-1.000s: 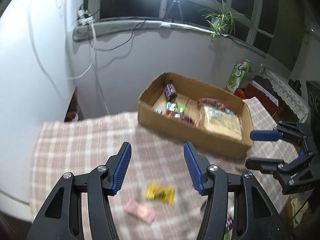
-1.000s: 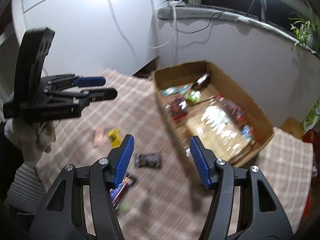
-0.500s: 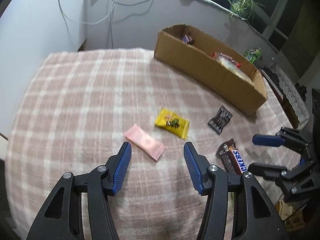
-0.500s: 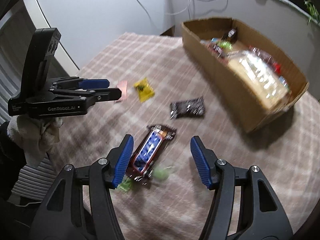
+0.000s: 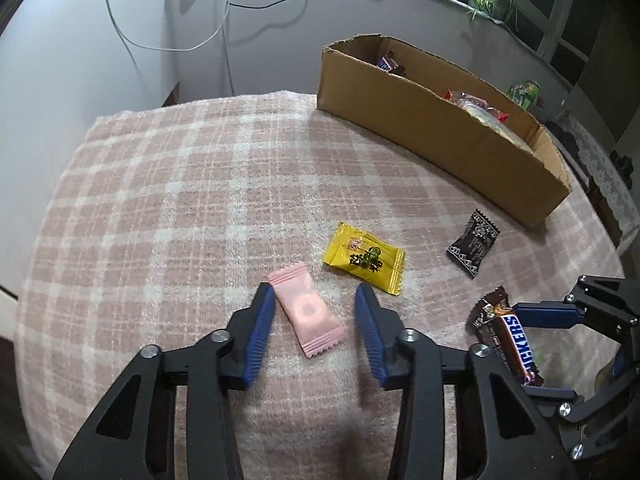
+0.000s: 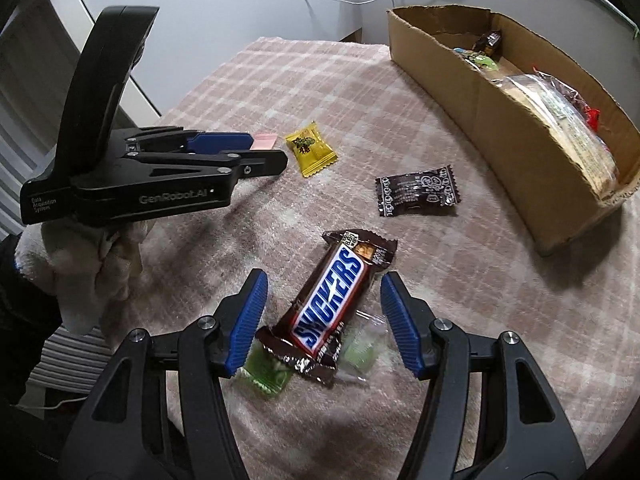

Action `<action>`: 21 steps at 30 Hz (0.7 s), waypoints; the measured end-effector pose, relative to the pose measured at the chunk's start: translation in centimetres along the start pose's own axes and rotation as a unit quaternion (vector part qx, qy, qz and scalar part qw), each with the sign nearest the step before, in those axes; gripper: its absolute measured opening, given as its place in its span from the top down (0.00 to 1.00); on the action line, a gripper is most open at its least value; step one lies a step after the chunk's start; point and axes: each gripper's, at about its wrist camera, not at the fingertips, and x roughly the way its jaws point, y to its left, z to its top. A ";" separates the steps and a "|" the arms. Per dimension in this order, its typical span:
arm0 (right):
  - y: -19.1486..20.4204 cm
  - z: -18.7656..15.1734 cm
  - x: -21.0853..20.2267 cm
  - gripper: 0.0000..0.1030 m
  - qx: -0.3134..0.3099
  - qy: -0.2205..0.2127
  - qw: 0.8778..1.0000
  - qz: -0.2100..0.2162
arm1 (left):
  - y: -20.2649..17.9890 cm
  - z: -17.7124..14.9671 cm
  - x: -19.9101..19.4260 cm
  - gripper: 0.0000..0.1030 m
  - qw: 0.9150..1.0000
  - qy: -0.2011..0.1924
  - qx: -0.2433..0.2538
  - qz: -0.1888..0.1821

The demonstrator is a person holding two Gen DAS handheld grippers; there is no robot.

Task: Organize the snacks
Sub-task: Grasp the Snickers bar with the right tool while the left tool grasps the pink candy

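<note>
The pink candy (image 5: 307, 312) lies between your left gripper's (image 5: 315, 312) just-narrowing jaws, left pad touching, while the Snickers (image 6: 332, 300) sits ungripped between your right gripper's (image 6: 324, 316) half-open jaws

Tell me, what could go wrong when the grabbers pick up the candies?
The right hand-held gripper straddles the brown Snickers bar, which lies on small green candies, so it might drag one along. The left hand-held gripper, jaws just closing, meets the flat pink candy wrapper at an angle and might slip.
</note>
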 end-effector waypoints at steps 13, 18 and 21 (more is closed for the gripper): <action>0.8 0.2 0.6 0.65 -0.025 -0.002 0.999 -0.037 | -1.5 -0.5 -0.2 0.82 0.998 -0.016 0.054 0.021; 0.6 0.0 0.3 0.70 -0.022 -0.008 0.999 -0.037 | -1.3 -0.9 -0.6 0.83 0.999 -0.018 0.047 0.020; 0.5 -0.1 0.1 0.71 -0.015 -0.015 0.999 -0.030 | -1.1 -1.2 -1.0 0.83 0.999 -0.020 0.037 0.015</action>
